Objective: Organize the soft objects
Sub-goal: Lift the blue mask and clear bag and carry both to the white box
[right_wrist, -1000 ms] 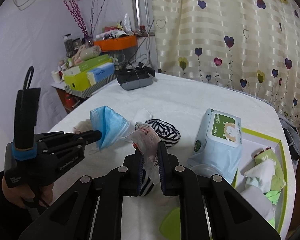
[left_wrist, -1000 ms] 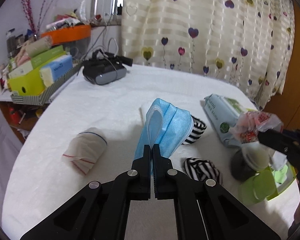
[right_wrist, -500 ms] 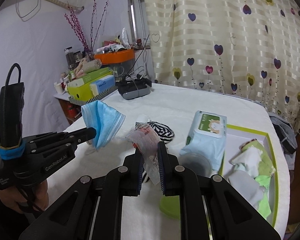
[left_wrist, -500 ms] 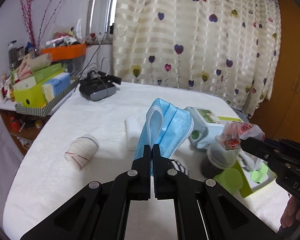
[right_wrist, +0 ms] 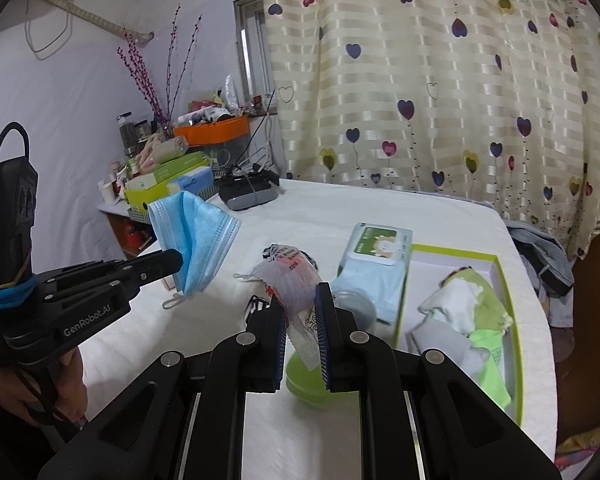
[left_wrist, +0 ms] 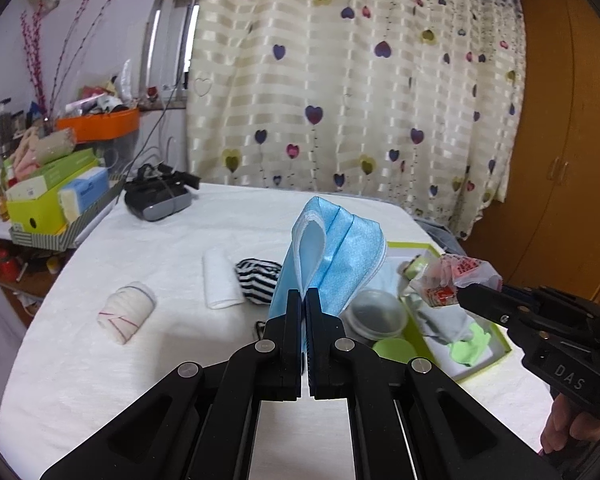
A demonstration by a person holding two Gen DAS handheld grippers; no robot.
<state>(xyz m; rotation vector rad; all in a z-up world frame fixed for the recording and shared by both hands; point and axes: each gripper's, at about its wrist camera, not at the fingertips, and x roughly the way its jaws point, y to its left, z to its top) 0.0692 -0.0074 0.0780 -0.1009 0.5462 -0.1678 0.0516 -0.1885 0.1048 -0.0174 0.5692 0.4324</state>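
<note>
A heart-patterned cream striped curtain (right_wrist: 440, 80) hangs behind the white cloth-covered tabletop (left_wrist: 140, 360). At the tabletop's right end lies a shallow white box with a lime-green rim (right_wrist: 504, 280), holding a loose pile of white, grey and green soft cloths (right_wrist: 468, 320). Just left of the box sits a pale blue pack of wet wipes with a green label (right_wrist: 376, 256), and in front of it a round clear-lidded container (left_wrist: 376, 314) beside a lime-green round lid (right_wrist: 304, 376).

The left gripper (left_wrist: 304, 300) is raised above the tabletop with its fingers pressed together on the lower edge of a light blue pleated face mask (left_wrist: 332, 256), which stands up from them, clear of the surface. The right gripper (right_wrist: 300, 300) is also held aloft near the box, its fingers clamped on a crinkled clear plastic packet with red print (right_wrist: 292, 276); a strip of the packet hangs down between them.

Farther left on the tabletop lie a black-and-white striped cloth bundle (left_wrist: 256, 280), touching a folded white cloth (left_wrist: 220, 280), and well apart from these a rolled white cloth with thin red and blue lines (left_wrist: 126, 312). A dark grey headset with cables (left_wrist: 158, 196) rests at the far edge.
</note>
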